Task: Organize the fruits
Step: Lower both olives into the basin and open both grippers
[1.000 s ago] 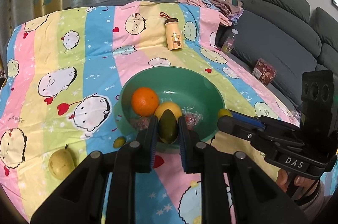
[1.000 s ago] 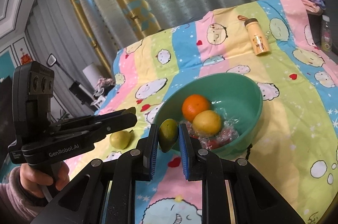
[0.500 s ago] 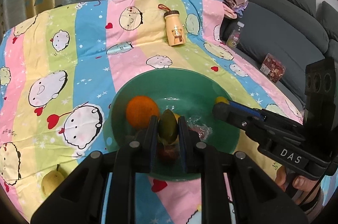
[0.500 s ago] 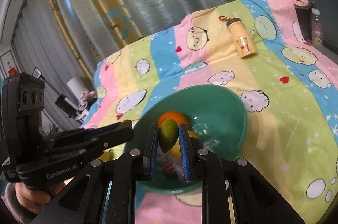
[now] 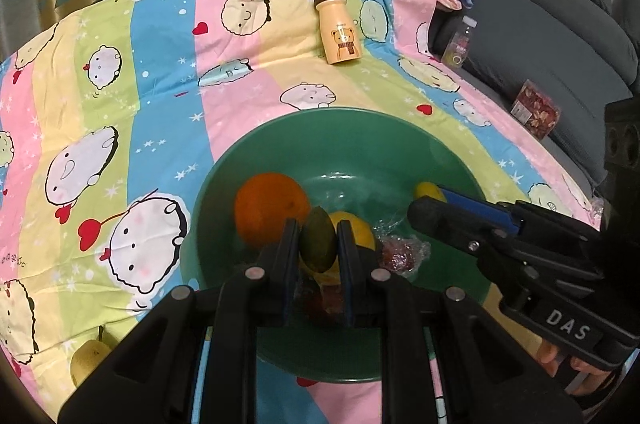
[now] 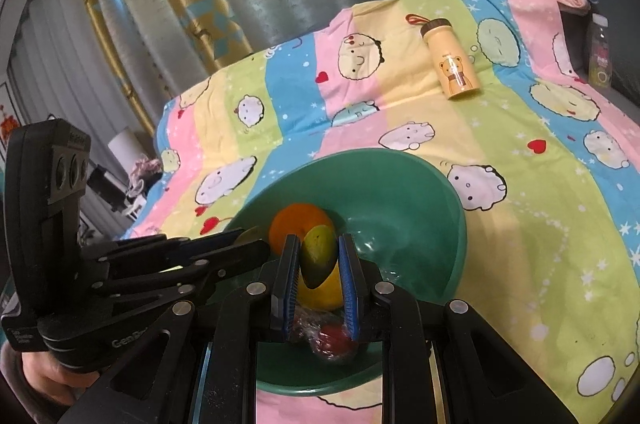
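Left gripper (image 5: 318,242): jaws clamped on a dark green fruit (image 5: 318,244), lower centre of frame, over the green bowl (image 5: 280,144).
Right gripper (image 6: 319,256): pads closed on a yellow-green fruit (image 6: 318,252), above the same bowl.
Bowl contents: an orange (image 5: 270,210), a yellow fruit (image 5: 358,230) and wrapped red pieces (image 5: 400,252) lie beneath both tools.
Surroundings: a pear (image 5: 86,360) sits lower left on the cartoon cloth (image 5: 160,72); a yellow bottle (image 5: 340,30) lies upper centre.
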